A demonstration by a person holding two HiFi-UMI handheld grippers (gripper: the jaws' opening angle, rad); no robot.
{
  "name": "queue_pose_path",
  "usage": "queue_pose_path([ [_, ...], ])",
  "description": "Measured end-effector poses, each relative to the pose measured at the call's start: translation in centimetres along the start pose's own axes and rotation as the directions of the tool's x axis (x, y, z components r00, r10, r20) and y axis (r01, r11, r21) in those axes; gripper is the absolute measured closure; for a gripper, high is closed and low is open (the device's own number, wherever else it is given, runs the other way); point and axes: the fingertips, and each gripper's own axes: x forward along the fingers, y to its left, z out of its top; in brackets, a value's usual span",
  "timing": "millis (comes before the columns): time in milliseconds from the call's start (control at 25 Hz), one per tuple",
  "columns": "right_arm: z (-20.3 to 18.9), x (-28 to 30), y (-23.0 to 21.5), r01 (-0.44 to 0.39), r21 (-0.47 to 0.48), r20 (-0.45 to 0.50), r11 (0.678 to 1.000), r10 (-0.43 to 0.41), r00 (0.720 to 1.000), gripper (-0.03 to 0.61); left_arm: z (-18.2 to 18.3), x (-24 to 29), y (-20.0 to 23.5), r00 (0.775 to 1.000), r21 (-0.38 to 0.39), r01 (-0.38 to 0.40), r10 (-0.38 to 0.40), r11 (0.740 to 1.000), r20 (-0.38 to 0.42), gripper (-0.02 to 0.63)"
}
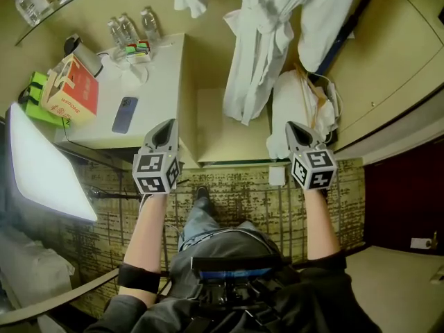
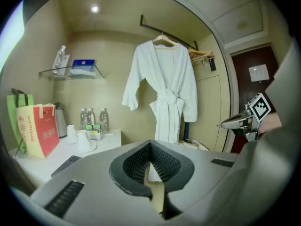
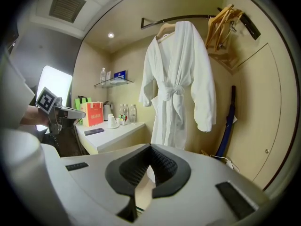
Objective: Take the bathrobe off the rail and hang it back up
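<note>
A white terry-cloth bathrobe (image 3: 178, 79) hangs on a pale wooden hanger (image 3: 164, 29) from the dark metal rail (image 3: 153, 19) in a beige-walled niche. Its belt is tied at the waist and its sleeves hang loose. More wooden hangers (image 3: 221, 25) are bunched at the rail's right end, a folded blue umbrella (image 3: 229, 121) leans on the wall below them, and a white bag (image 1: 295, 109) sits on the floor under the robe's hem.

The person holds both tools low and out in front, well apart from the robe and touching nothing. The left gripper (image 1: 165, 125) has its jaws pressed together with nothing between them. The right gripper (image 1: 298, 127) is closed the same way and is also empty.

To the left of the robe stands a white counter (image 1: 163, 82). A dark smartphone (image 1: 125, 114) lies flat near the counter's front edge, and a red paper carrier bag (image 1: 69, 89) stands at its left end with a green bag (image 1: 38, 96) just beside it. Three clear plastic water bottles (image 1: 128, 28) stand along the back edge. A glass shelf (image 2: 70, 71) is fixed to the wall above the counter.
</note>
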Motion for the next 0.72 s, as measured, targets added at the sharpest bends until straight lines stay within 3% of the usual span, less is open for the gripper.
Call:
queue_pose_path([
  [440,-0.5,-1.5,-0.4,0.019,0.007,-0.005,1.0,-0.019,1.0,0.565,-0.3,-0.5,-1.1,0.999,0.036,0.031,-0.031,0.999,-0.022,0.614],
  [720,-0.8,-1.3,-0.1,0.024,0.014,-0.012,1.0,-0.024,1.0,0.563,-0.8,-1.0,-0.8,0.999,0.01,0.035,-0.034,0.999,-0.034,0.614],
])
